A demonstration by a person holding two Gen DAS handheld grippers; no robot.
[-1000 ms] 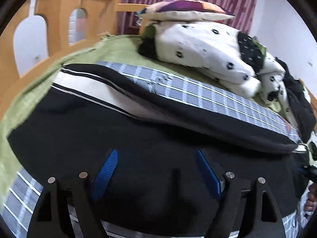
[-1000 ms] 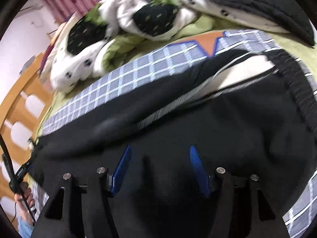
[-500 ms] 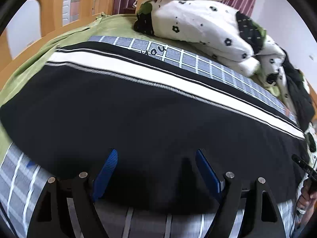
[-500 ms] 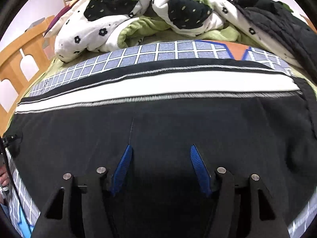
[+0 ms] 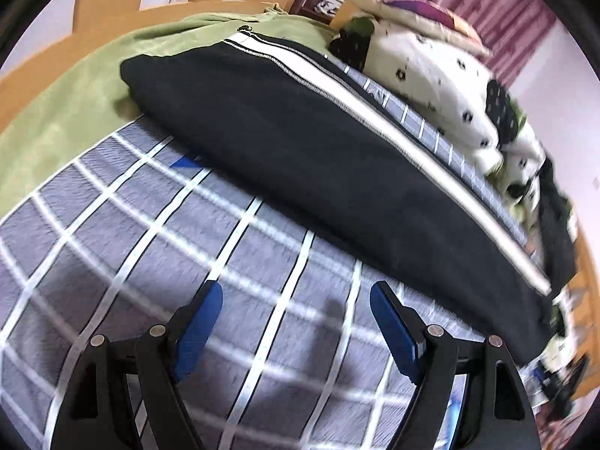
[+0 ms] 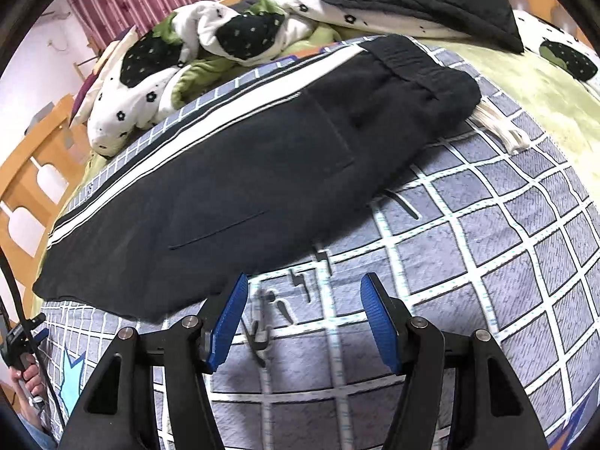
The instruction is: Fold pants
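Pants, black fabric with white side stripe [image 6: 232, 187]: lying flat, folded lengthwise, on grey checked bedspread [image 5: 112, 262]. Near: left gripper [image 5: 296, 322] and right gripper [image 6: 303, 315], both spread, empty, over bedspread. Far: white flower-print quilt [image 5: 442, 86], heaped, beyond pants.

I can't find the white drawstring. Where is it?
Right wrist view, upper right: the white drawstring pokes from the black pants' waistband onto the checked blanket.

Checked sheet [image 5: 112, 262] directly ahead of both tools lies bare and passable. Beyond it the pants [image 6: 225, 187] span across; bunched quilt [image 6: 225, 37] blocks farther ahead.
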